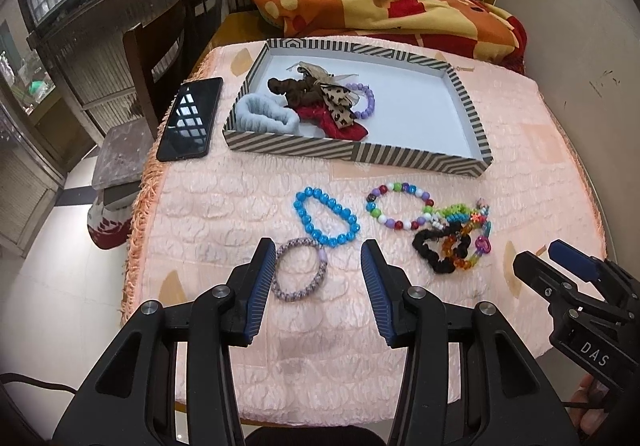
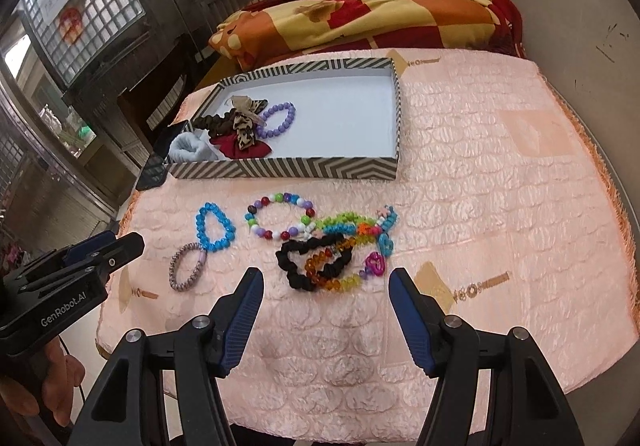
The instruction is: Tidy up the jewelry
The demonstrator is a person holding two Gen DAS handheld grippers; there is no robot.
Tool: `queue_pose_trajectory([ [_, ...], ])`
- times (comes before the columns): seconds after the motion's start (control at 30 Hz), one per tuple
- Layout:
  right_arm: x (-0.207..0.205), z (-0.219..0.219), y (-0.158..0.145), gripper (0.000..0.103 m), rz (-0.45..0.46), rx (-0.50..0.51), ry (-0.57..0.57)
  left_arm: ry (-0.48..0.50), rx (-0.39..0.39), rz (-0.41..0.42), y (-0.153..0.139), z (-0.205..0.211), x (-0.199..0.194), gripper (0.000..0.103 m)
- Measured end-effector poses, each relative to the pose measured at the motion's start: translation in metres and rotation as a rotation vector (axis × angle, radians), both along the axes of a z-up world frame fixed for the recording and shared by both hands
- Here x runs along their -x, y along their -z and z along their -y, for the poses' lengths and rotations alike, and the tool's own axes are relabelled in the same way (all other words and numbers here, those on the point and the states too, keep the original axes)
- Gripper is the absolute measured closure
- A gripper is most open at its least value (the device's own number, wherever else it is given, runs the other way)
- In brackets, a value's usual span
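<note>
My left gripper (image 1: 316, 248) hangs open low over the pink cloth, and a grey braided bracelet (image 1: 322, 258) lies on the cloth between its fingers, untouched. Just beyond lies a blue bead bracelet (image 1: 332, 241). To the right are a multicolour bead bracelet (image 1: 400, 224) and a black scrunchie (image 1: 424, 242) tangled with bright bead strings. My right gripper (image 2: 326, 276) is open and empty just short of the black scrunchie (image 2: 294, 274) and an amber bead string (image 2: 320, 278). The striped tray (image 1: 360, 152) at the back holds scrunchies and a purple bead bracelet (image 1: 368, 102).
A black phone (image 1: 190, 118) lies left of the tray near the cloth's fringed edge. A folded orange and red blanket (image 1: 360, 2) sits behind the tray. A wall runs along the right side, a dark chair (image 1: 140, 58) stands left. The tray's right half is bare.
</note>
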State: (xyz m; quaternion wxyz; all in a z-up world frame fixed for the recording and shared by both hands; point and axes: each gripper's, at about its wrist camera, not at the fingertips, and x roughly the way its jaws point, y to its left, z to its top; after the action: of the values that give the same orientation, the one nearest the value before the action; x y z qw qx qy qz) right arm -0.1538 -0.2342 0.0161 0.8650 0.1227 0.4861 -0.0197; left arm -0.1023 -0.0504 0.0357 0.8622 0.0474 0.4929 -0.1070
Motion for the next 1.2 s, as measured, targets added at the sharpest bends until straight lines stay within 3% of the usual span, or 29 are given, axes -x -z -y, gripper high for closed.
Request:
queue_pose_trajectory([
  [0.43,-0.001,0.004,0.016,0.040,-0.039,-0.008,-0.012,-0.010,-0.007,-0.021,0.010,-0.001,0.002,0.059],
  [0.87,-0.015,0.013,0.041,0.040,-0.065,-0.019,-0.040,-0.070,0.070,-0.122,0.037,-0.045,-0.011,0.054],
  [1.2,-0.028,-0.002,0.056,0.057,-0.080,-0.049,-0.111,-0.135,0.092,-0.194,0.060,-0.075,-0.031,0.053],
])
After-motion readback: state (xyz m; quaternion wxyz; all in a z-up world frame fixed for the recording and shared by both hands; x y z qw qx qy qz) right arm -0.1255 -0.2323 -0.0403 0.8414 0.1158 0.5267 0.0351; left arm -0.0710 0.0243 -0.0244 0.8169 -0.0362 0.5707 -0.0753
